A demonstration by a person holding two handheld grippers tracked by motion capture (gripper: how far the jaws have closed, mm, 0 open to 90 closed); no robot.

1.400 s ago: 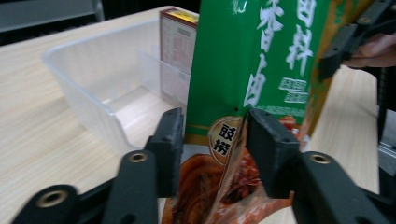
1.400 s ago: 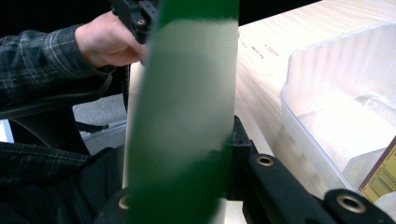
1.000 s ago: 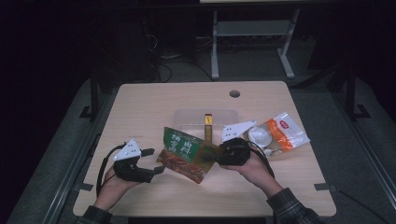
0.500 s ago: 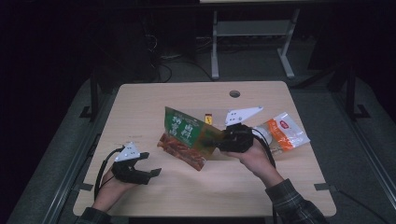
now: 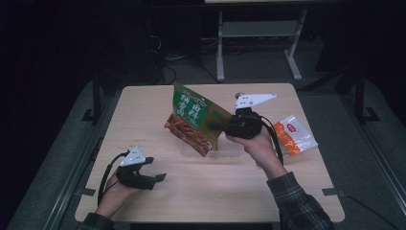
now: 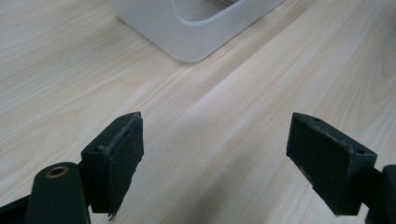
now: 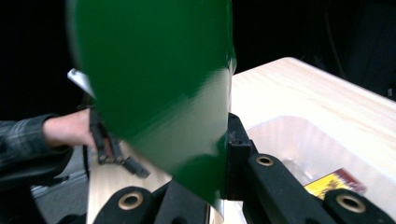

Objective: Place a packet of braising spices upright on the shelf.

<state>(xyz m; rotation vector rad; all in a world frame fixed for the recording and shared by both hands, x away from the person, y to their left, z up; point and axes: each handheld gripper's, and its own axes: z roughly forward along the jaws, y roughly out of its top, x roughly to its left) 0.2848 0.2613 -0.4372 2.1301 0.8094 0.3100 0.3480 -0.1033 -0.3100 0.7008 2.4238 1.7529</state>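
The right gripper [image 5: 221,125] is clamped on a green bag [image 5: 194,120], holding it tilted above the clear tub [image 5: 225,152]. The left gripper [image 5: 160,177], jaws apart, rests low near the table's front edge. Likely step: carrying the bag; next, choosing where to set it. The right gripper view shows a yellow packet [image 7: 332,183] in the tub.

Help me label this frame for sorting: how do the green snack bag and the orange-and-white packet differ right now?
The green snack bag is clamped in the right gripper and held up above the clear bin; the orange-and-white packet lies flat on the table, untouched. The green bag looks larger, with a food photo on it. Both are sealed snack pouches.
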